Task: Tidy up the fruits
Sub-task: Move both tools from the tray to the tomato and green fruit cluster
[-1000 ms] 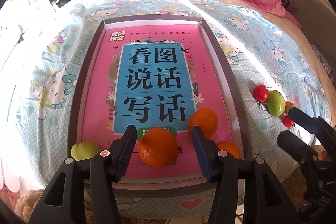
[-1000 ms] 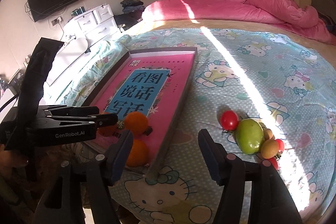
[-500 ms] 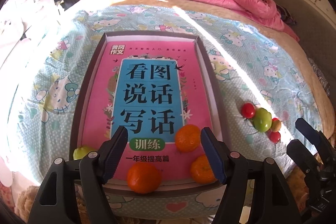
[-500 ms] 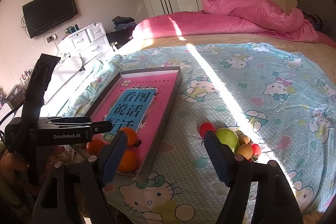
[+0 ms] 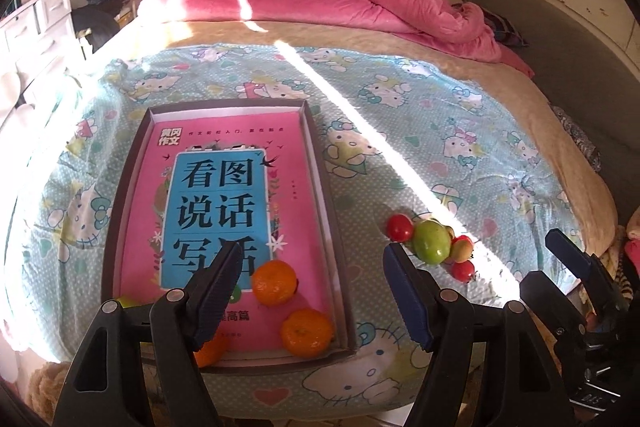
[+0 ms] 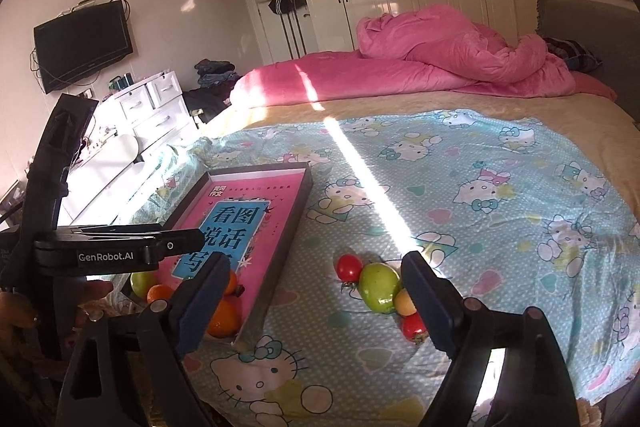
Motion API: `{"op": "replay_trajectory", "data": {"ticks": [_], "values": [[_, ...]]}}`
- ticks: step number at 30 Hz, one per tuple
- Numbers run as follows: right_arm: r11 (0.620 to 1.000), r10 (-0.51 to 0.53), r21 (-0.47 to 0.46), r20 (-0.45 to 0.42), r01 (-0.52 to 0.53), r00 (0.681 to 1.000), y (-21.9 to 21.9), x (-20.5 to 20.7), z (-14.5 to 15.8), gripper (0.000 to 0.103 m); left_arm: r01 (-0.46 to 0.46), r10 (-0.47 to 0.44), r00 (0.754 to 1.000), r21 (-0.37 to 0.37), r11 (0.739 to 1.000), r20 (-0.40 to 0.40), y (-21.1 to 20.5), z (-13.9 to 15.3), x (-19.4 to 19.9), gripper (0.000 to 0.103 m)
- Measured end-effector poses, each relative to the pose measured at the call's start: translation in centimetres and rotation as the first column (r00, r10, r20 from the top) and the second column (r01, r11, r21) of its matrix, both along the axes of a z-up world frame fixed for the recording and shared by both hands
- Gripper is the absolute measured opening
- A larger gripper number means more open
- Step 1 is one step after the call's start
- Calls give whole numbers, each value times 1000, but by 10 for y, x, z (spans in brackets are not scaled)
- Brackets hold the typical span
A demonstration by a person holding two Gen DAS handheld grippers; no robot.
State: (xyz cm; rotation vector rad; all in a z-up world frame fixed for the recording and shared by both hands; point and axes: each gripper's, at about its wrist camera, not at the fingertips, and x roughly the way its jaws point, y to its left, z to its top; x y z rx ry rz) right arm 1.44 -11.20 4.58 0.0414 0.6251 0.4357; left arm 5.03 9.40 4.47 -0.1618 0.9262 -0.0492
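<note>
Three oranges (image 5: 274, 284) are seen boxed in the tray (image 5: 335, 267); tomatoes (image 6: 349, 266) remain on the bed (image 6: 500, 227), both grippers (image 5: 312, 291) (image 6: 316, 301) empty, the right's jaws opening.

Pink, teal and orange on a cartoon-cat bed sheet

The sheet (image 5: 420, 147) is pale teal with white dots, hearts and white cartoon cats; the quilt (image 6: 460, 55) is bright pink. A grey tray (image 5: 320, 187) holds a pink book (image 5: 224, 195) with a blue panel and black characters, plus orange tangerines (image 5: 275, 282). Beside it lie red tomatoes (image 5: 399, 227) and a green fruit (image 5: 431, 241). Each hand-held gripper is black with dark blue pads (image 5: 404, 291).
</note>
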Motion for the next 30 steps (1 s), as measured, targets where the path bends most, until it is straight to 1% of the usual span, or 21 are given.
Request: {"op": "replay_trajectory", "data": {"ticks": [2,4,6,9,12,23,30], "values": [[1000,-22,1,5,22,1000,-9,-1,2,89,18,-18,1000,4,1000,9,-9,3,1,76],[999,-47,10,7,46,999,-19,-3,3,89,41,-41,999,-5,999,12,-18,5,2,80],[997,-71,17,3,71,998,-28,-3,3,89,62,-62,998,-24,998,17,-26,7,3,80],[994,-105,21,5,105,994,-40,-4,3,90,82,-82,996,-27,996,19,-37,9,4,80],[990,-138,27,0,138,990,-49,-4,2,94,111,-110,994,-34,993,15,-47,10,5,80],[980,-197,1,31,197,980,-59,-13,5,96,188,-188,982,-50,981,14,-78,14,6,80],[972,-236,15,31,236,971,-72,-16,6,96,232,-232,973,-44,972,13,-95,14,9,81]]}}
